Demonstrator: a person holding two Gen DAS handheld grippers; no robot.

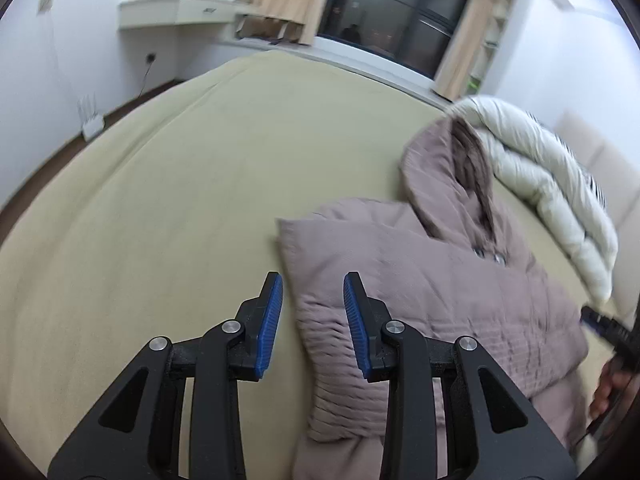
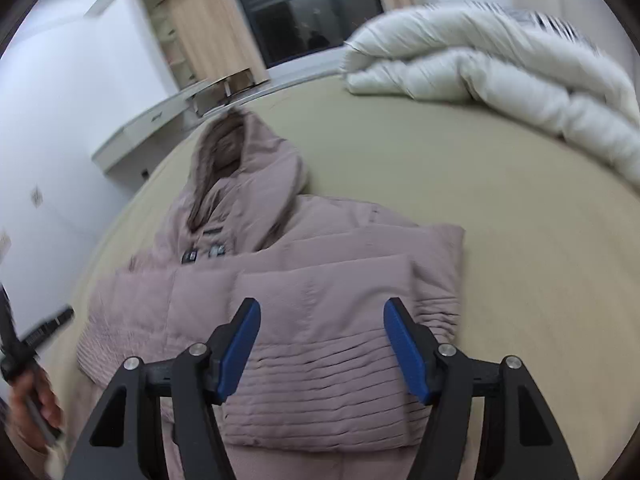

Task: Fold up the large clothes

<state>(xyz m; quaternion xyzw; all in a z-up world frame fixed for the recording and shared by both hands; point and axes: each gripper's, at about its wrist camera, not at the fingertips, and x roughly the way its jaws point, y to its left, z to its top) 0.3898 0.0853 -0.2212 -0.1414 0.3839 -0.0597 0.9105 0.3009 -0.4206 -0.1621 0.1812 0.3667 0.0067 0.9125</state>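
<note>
In the left wrist view, the left gripper [image 1: 313, 322] hovers open and empty over the near left edge of the mauve padded jacket [image 1: 420, 300], which lies on the bed [image 1: 180, 200] with its sleeves seemingly folded in. In the right wrist view, the right gripper [image 2: 322, 354] gapes wider, empty, above the jacket's hem. Next probably comes gripping the hem to fold it toward the hood [image 2: 240, 160].

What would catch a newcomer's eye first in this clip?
The puffy mauve hooded coat lies on the tan bed with its sleeves folded in across the front and its hood pointing toward the dark window. Both claws, left and right, hang open above its lower half, holding nothing. A rolled white duvet sits at the bed's far right.
</note>
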